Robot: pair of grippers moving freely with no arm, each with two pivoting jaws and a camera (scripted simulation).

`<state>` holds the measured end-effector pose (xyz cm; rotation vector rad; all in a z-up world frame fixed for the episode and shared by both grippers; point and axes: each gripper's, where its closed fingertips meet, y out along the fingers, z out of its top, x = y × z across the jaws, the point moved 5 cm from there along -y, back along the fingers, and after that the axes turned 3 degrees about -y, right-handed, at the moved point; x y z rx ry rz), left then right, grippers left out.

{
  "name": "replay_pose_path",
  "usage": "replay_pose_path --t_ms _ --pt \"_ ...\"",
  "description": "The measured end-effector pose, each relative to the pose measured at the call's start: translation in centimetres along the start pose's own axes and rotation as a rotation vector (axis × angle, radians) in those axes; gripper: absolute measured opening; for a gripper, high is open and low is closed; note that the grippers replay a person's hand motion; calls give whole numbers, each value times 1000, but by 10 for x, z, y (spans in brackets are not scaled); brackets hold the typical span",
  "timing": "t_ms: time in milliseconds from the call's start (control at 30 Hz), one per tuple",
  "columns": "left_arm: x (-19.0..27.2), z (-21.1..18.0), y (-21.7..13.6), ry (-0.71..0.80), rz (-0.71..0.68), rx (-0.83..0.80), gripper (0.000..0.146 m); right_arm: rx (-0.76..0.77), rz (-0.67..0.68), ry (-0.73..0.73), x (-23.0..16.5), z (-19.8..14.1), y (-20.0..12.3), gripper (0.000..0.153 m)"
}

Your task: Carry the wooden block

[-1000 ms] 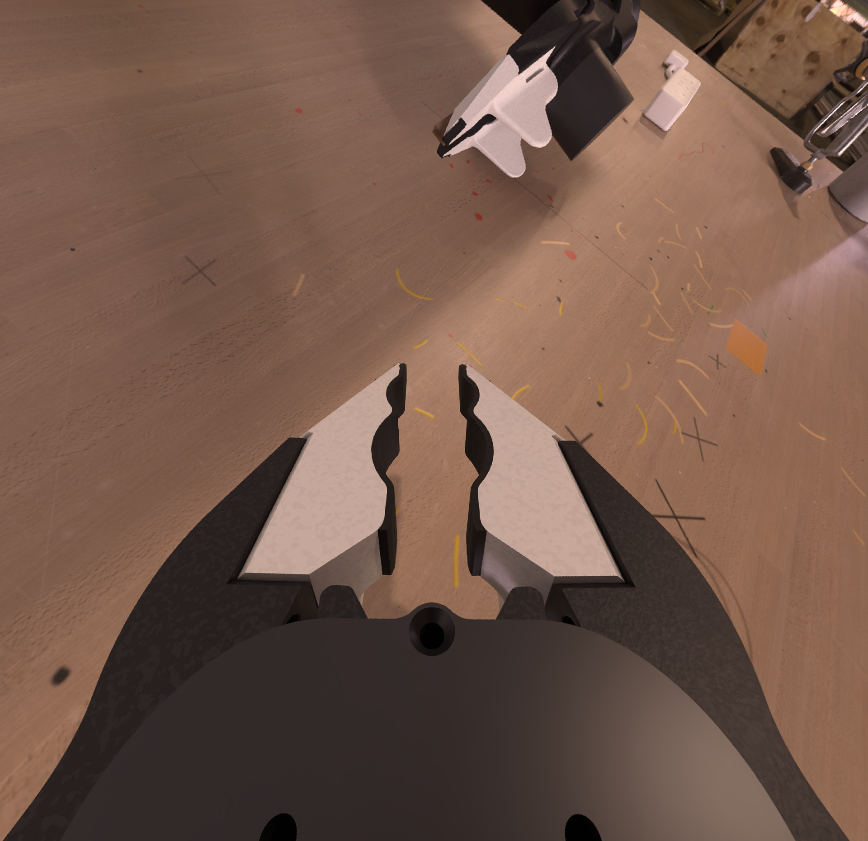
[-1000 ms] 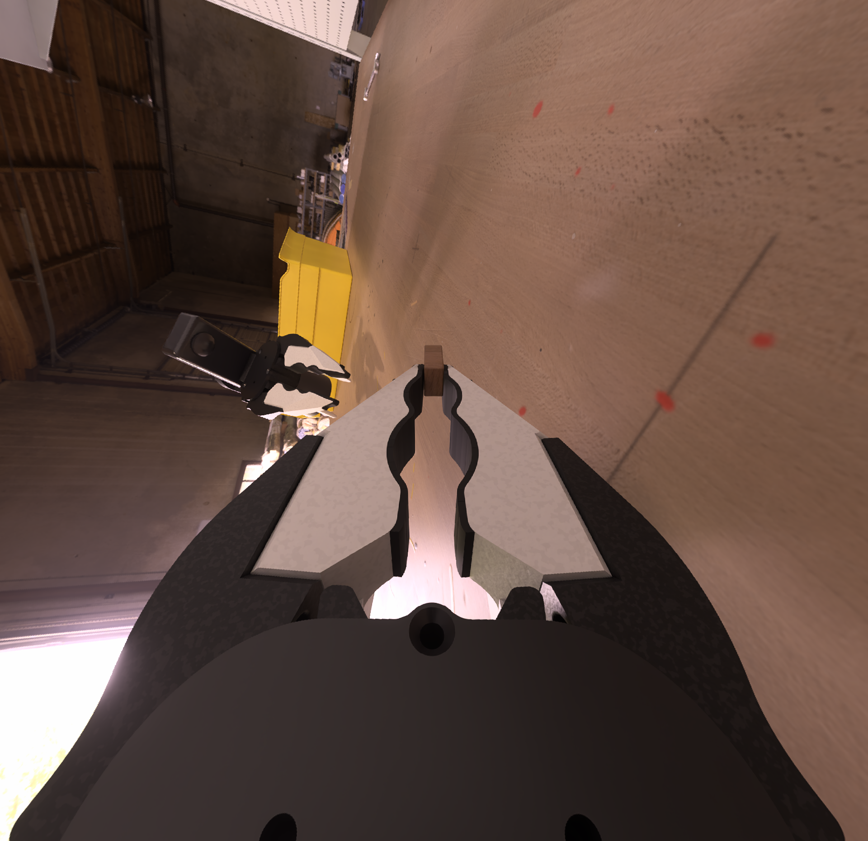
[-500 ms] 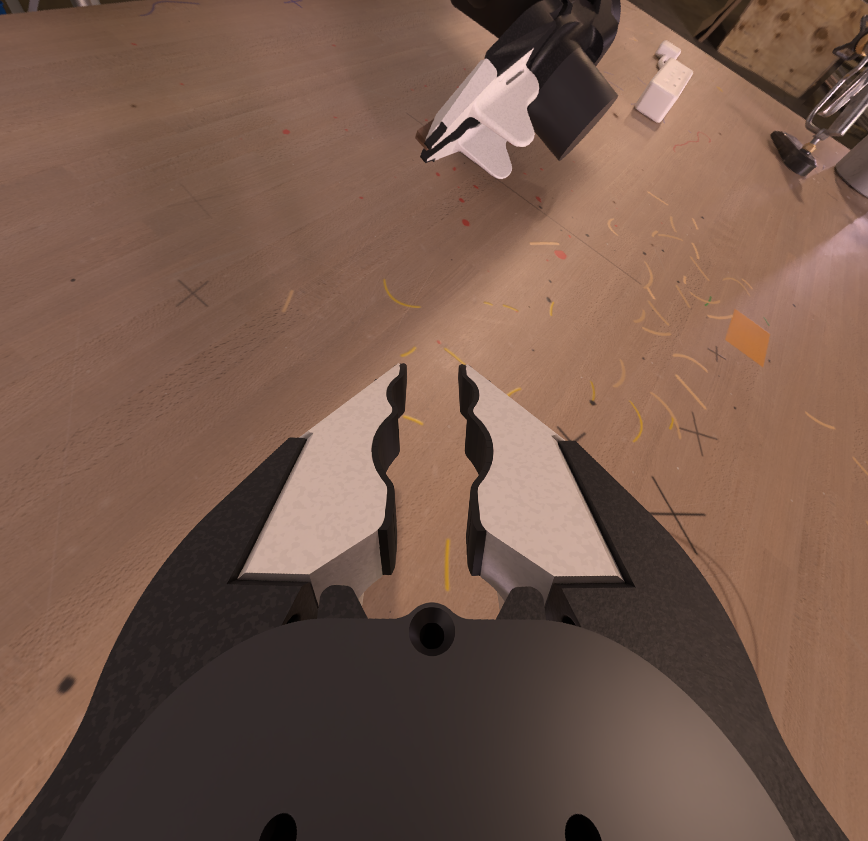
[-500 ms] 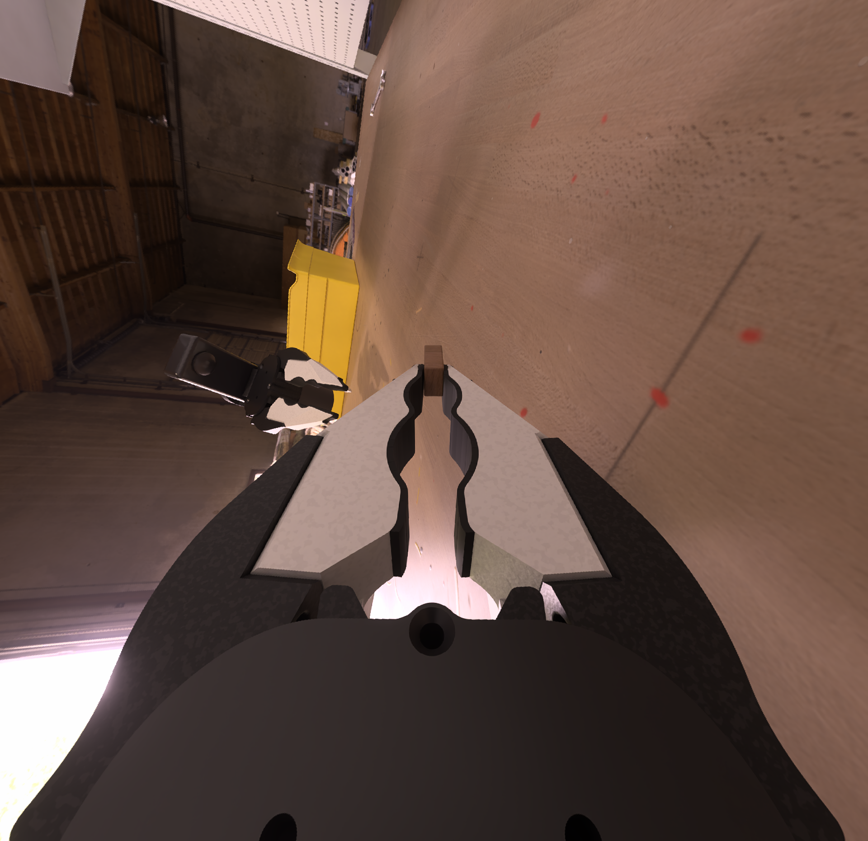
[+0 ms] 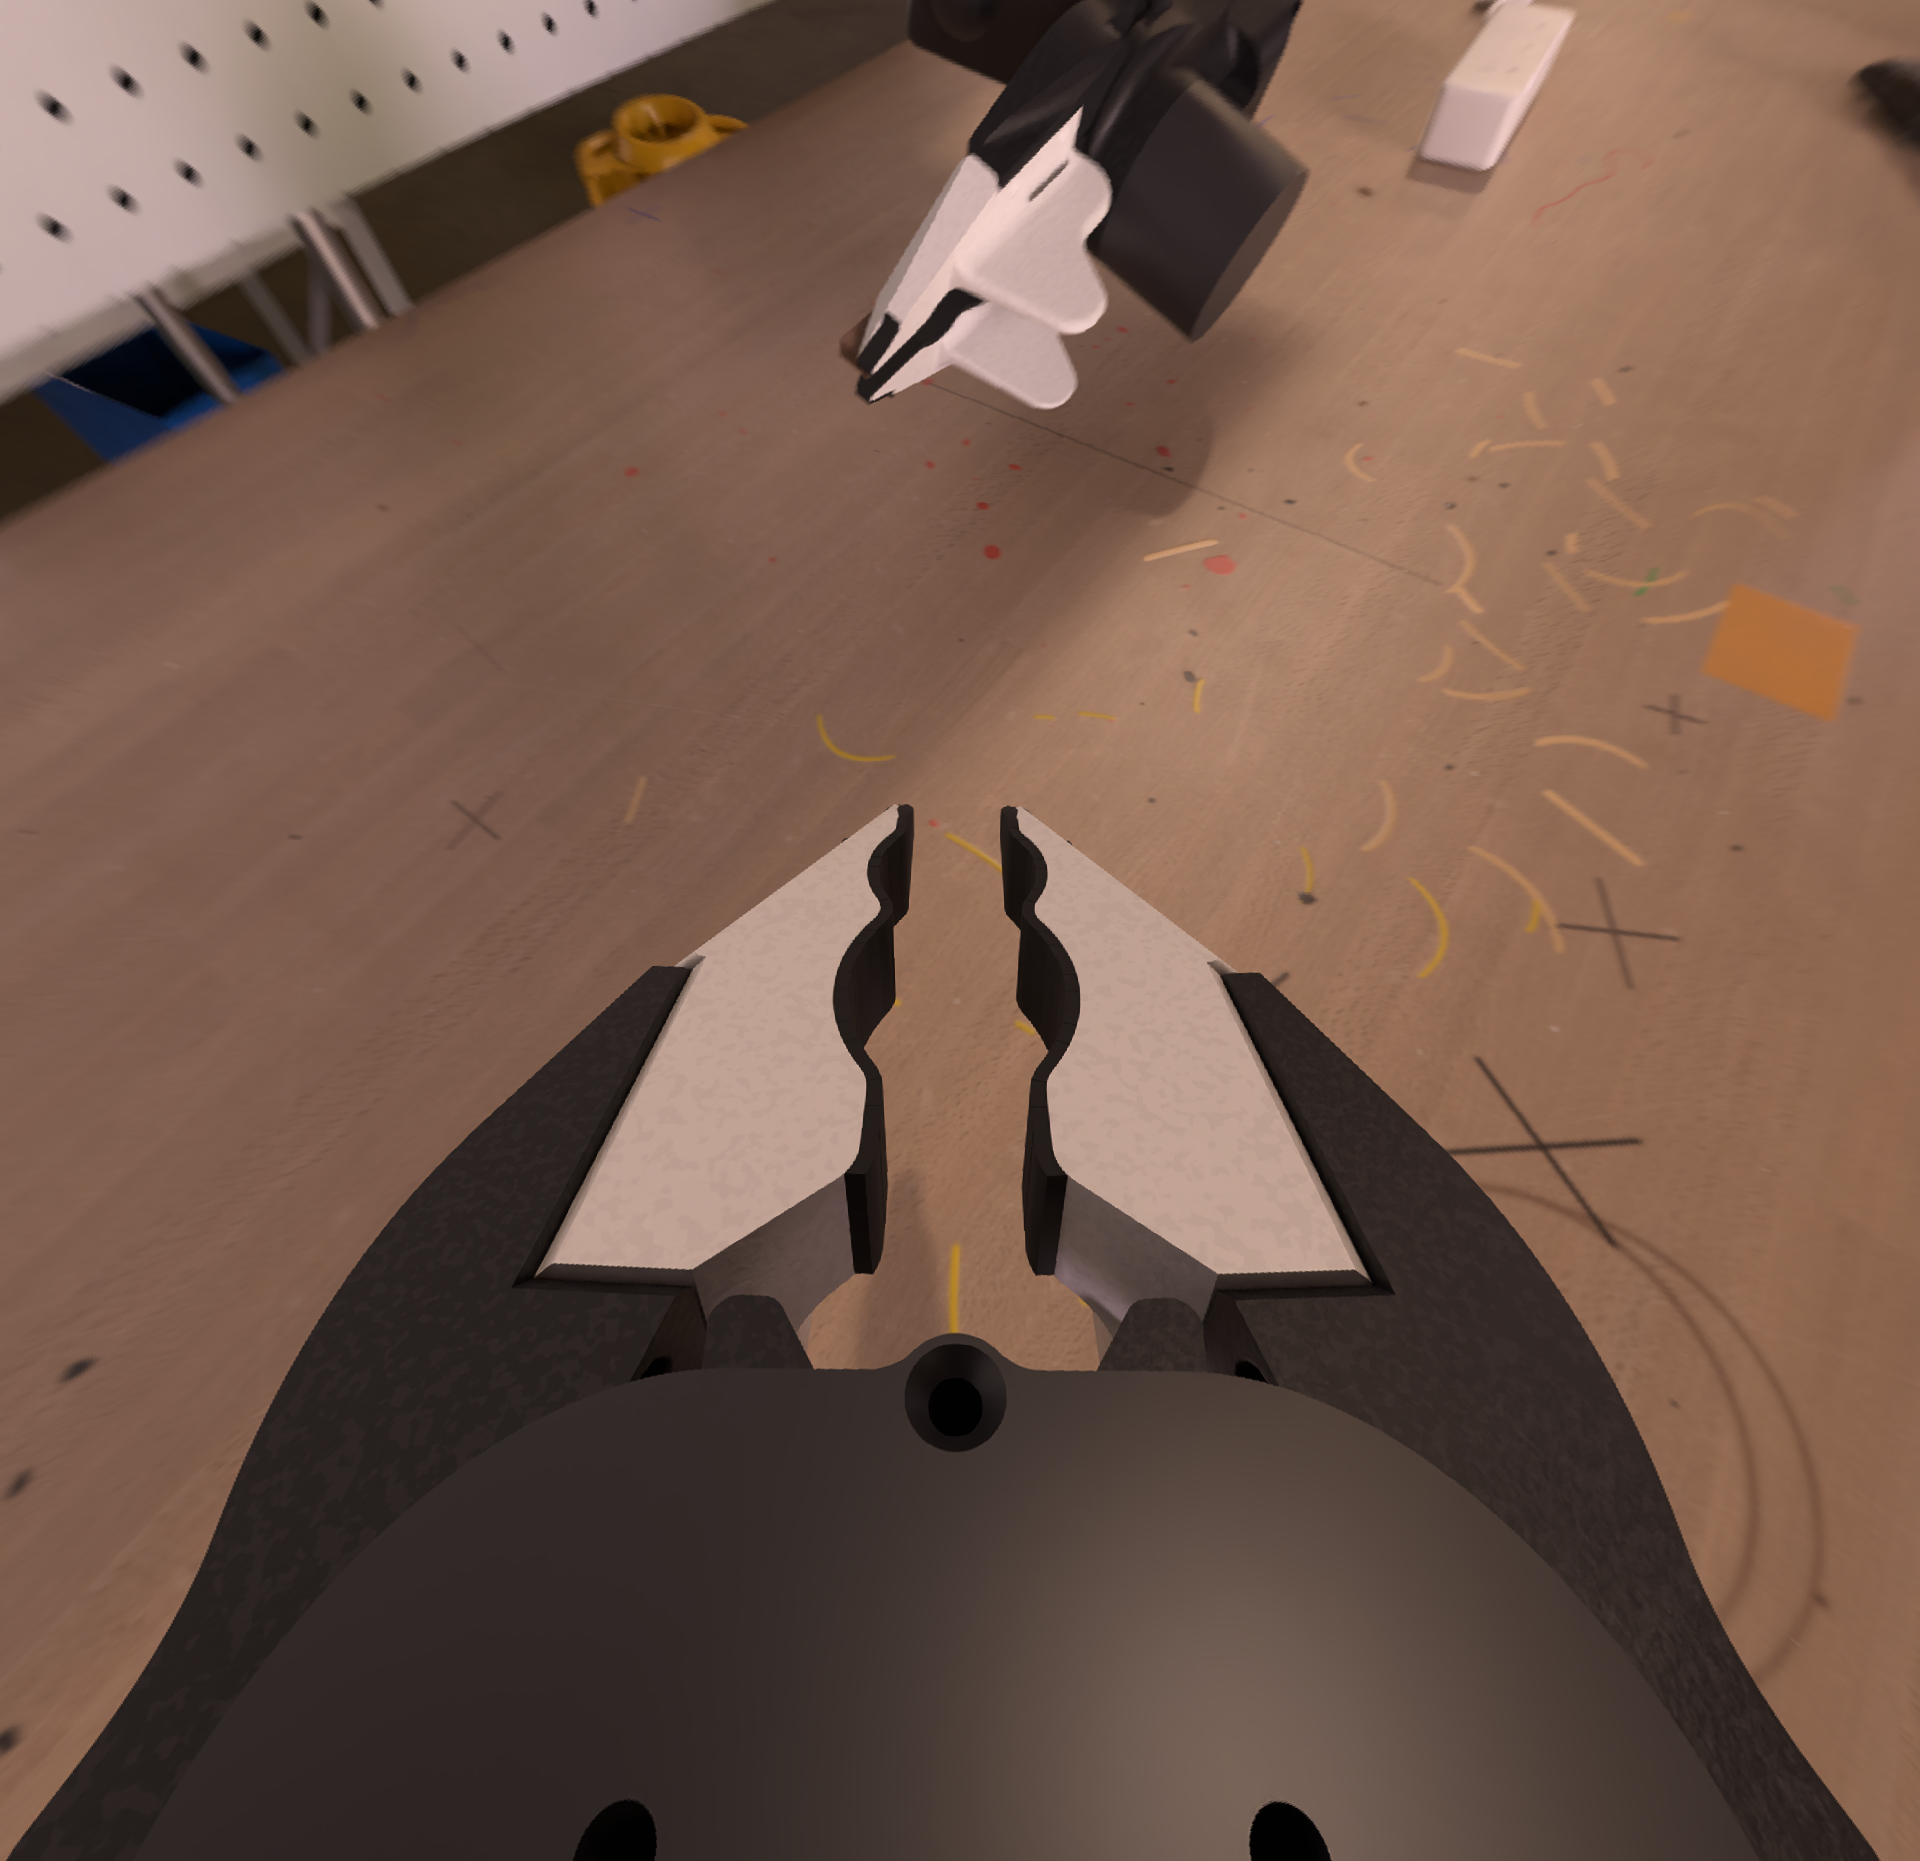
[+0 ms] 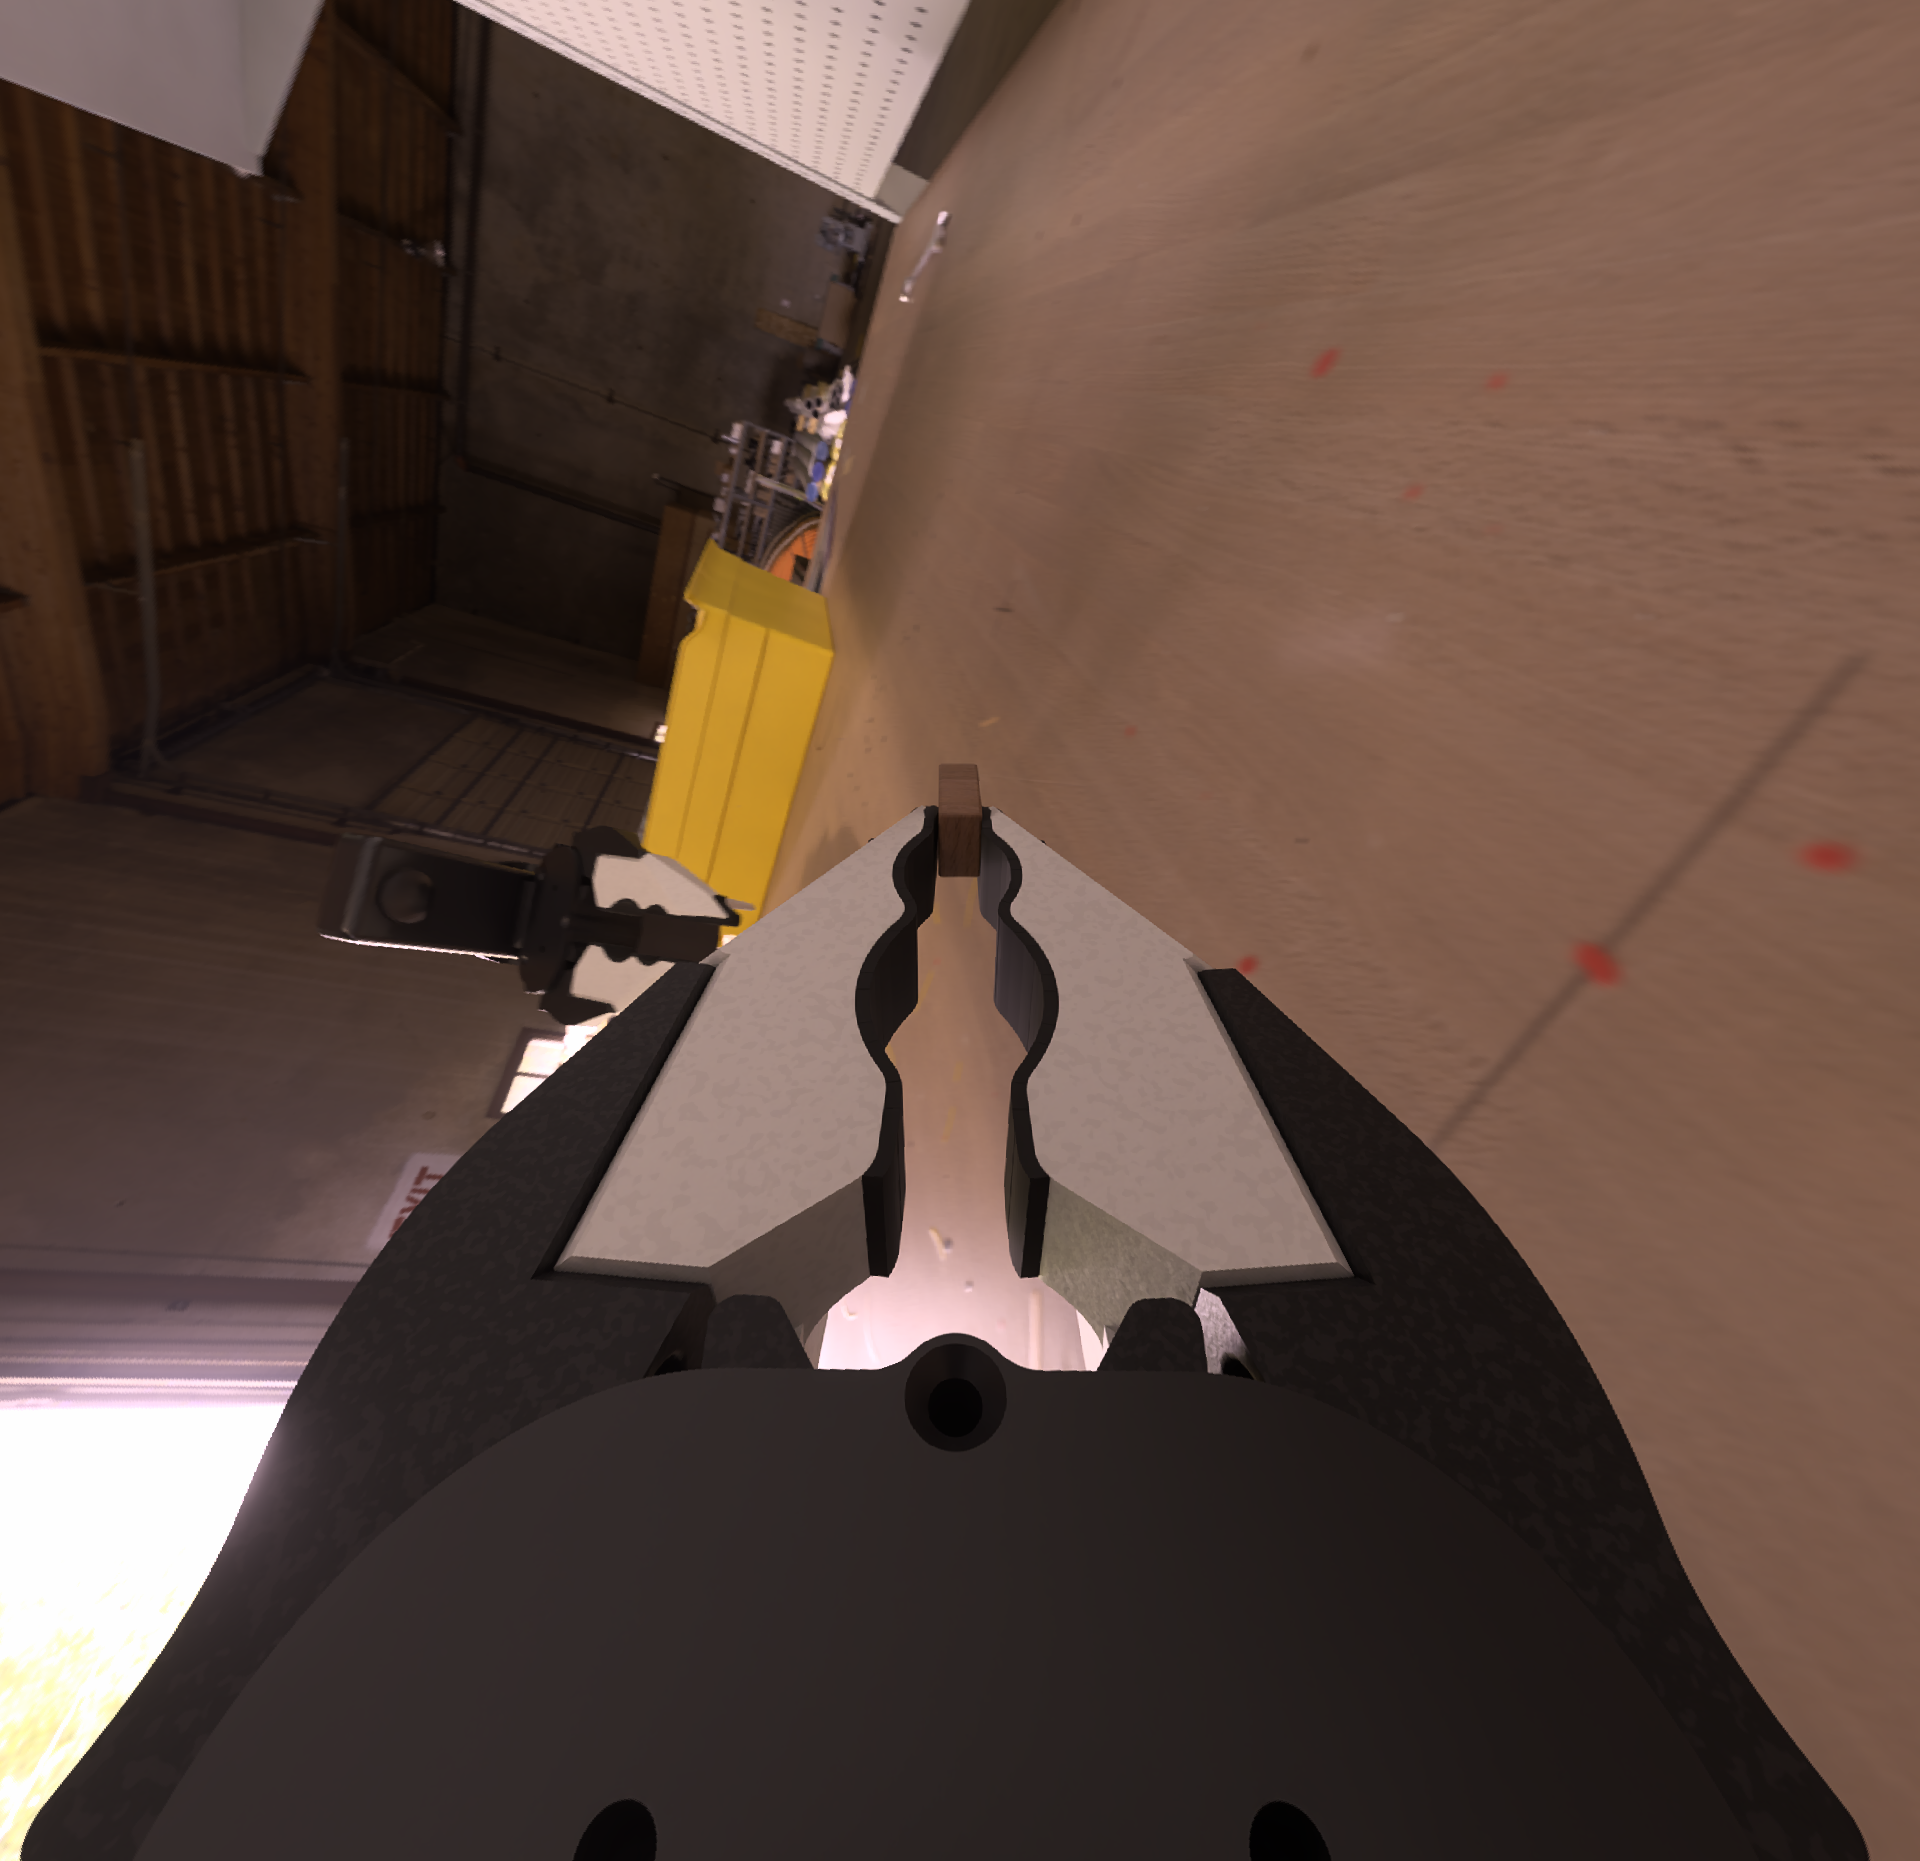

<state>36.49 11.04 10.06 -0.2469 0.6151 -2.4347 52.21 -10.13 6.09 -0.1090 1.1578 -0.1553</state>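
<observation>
A small brown wooden block [image 6: 958, 824] is pinched between the fingertips of my right gripper [image 6: 958, 822], which is rolled sideways and held above the wooden table [image 6: 1455, 461]. In the left wrist view the right gripper [image 5: 883, 367] hangs in the air ahead, with a sliver of the block [image 5: 854, 341] at its tips. My left gripper [image 5: 956, 824] is open a little and empty, above the table [image 5: 520, 616]. It also shows in the right wrist view [image 6: 717, 912], off to the left.
A white box [image 5: 1496, 86] lies at the far right of the table, a yellow object [image 5: 649, 149] by the white pegboard [image 5: 260, 97], an orange square [image 5: 1779, 650] and scattered shavings at right. A yellow bin [image 6: 743, 720] stands beyond the table's edge.
The left view has tilted up and back, so the pegboard and yellow object now show. The right gripper stays shut on the block and looks closer and higher in the left view.
</observation>
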Motion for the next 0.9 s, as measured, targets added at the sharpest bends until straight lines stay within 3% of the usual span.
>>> replay_pose_path --t_ms 200,433,600,900 --pt "5 15 -12 64 126 75 22 0 24 -99 -72 -2 1 6" --pt "18 47 -38 69 209 304 27 30 168 -138 -160 -53 51 6" --pt "34 51 -56 150 233 385 22 116 251 -76 -188 -91 71 6" --pt "58 54 -63 228 146 439 18 205 216 -107 -203 -129 66 6"
